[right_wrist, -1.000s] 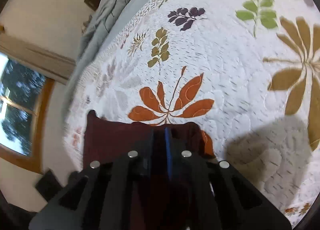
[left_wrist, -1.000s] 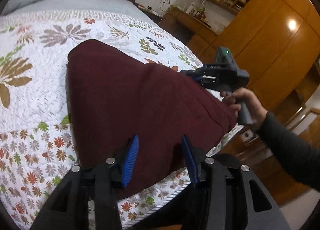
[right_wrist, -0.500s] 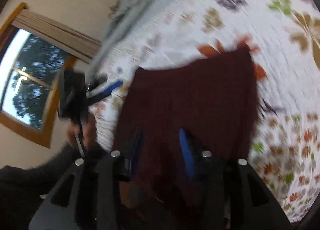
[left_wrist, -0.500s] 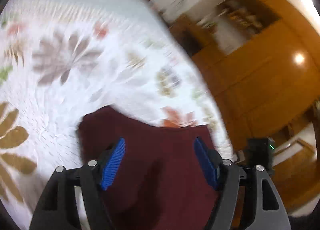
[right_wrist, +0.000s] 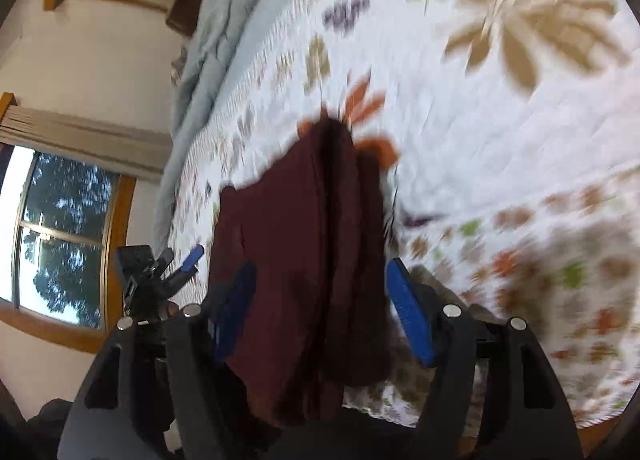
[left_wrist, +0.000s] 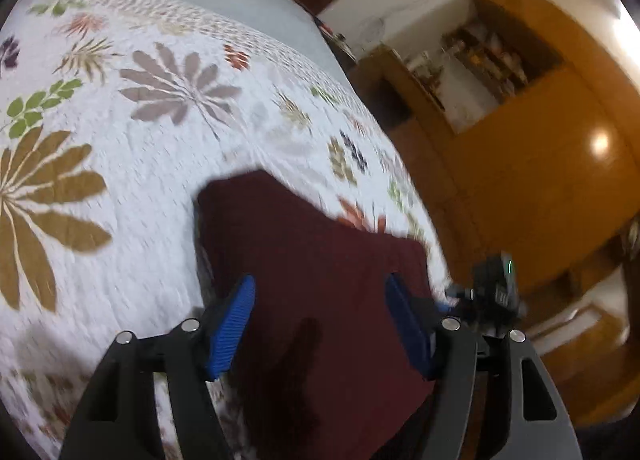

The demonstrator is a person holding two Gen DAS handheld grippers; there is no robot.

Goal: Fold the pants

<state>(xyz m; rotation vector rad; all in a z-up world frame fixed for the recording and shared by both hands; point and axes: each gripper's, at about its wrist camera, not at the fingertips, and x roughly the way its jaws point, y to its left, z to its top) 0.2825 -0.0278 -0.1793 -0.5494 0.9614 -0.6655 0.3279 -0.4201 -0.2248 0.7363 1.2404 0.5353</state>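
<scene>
One pair of dark maroon fabric pants [left_wrist: 320, 280], folded into a compact stack, lies on a white quilted bedspread printed with brown, green and orange leaves [left_wrist: 132, 187], near the bed's edge at 4 o'clock in the left wrist view. The left gripper [left_wrist: 320, 324], black-framed with two blue ribbed pads, hovers over the pants at 6 o'clock with its jaws released, having just been widening, the cloth lying below the gap and touched by neither pad. The right gripper [right_wrist: 320, 308], of the same build, likewise stands released after just spreading apart, and the pants [right_wrist: 304, 244] lie beneath it ungripped. A crumpled grey duvet [right_wrist: 216, 39] sits at 11 o'clock in the right wrist view, above one wood-framed window [right_wrist: 60, 227] at 9 o'clock. No brand, label or writing can be read; both views are blurred
</scene>
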